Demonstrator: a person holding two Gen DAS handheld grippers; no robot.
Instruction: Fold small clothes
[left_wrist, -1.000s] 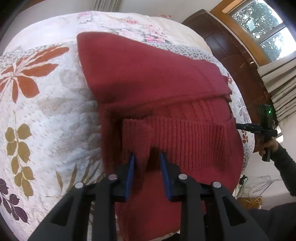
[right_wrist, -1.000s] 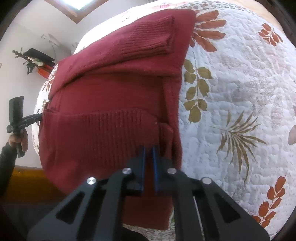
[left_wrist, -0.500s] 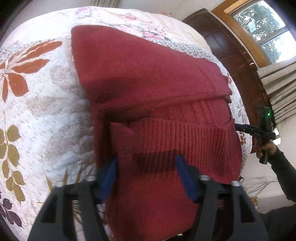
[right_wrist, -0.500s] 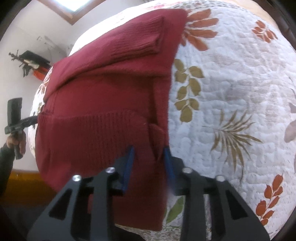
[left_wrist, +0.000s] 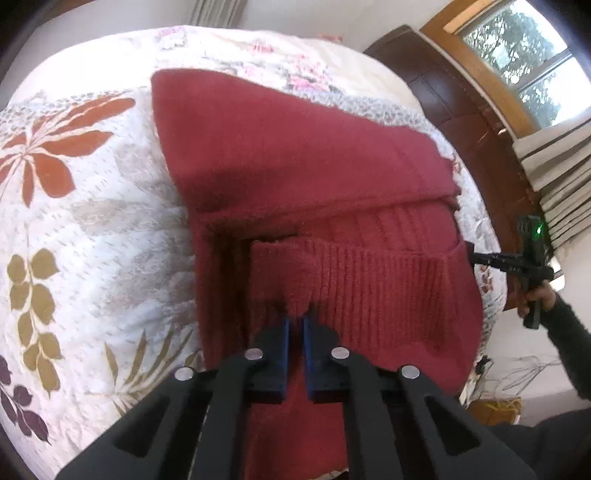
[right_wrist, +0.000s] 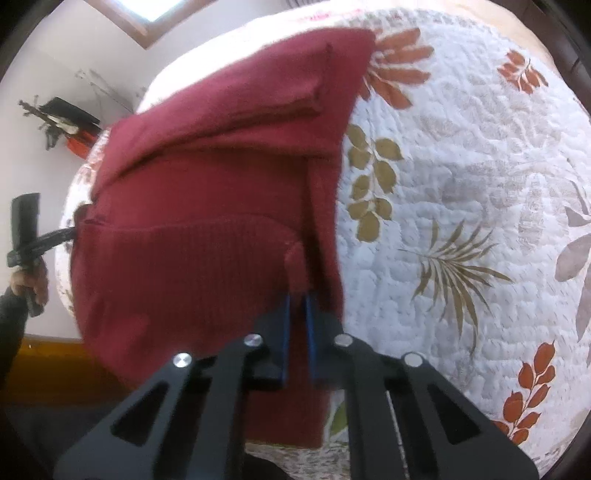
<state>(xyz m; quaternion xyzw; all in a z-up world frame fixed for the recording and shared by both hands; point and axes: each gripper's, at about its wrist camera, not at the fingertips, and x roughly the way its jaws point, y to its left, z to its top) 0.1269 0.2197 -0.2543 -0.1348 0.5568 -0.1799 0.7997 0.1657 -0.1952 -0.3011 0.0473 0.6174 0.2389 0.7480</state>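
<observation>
Left wrist view: the left gripper (left_wrist: 294, 321) reaches forward from the bottom edge, its blue fingers (left_wrist: 283, 350) drawn almost together and pinching the near left corner of the ribbed hem (left_wrist: 369, 280) of a dark red sweater (left_wrist: 288, 155). The pinched knit bunches up just ahead of the tips, and the fingers cover the fabric lying directly beneath them. At the right edge a hand (left_wrist: 539, 295) in a dark sleeve grips the handle of the right gripper (left_wrist: 471, 256), whose tips meet the hem's right corner; from here they are too small to judge.

In the right wrist view the right gripper (right_wrist: 297, 295) also comes in from below, blue fingers (right_wrist: 284, 332) nearly closed on a raised fold at the hem's near right corner. At the left edge the other hand (right_wrist: 31, 280) holds its handle, and that tool's fingers disappear behind the sweater's edge.

The sweater lies folded on a bed, on a white quilt (right_wrist: 461, 155) printed with rust, olive and grey leaves. The hem is lifted slightly between the two grips, and beyond it a smooth folded layer stretches to the far end. Both pictures are soft with blur. Farther off stand a dark wooden headboard (left_wrist: 454, 107) and a window (left_wrist: 517, 44).
</observation>
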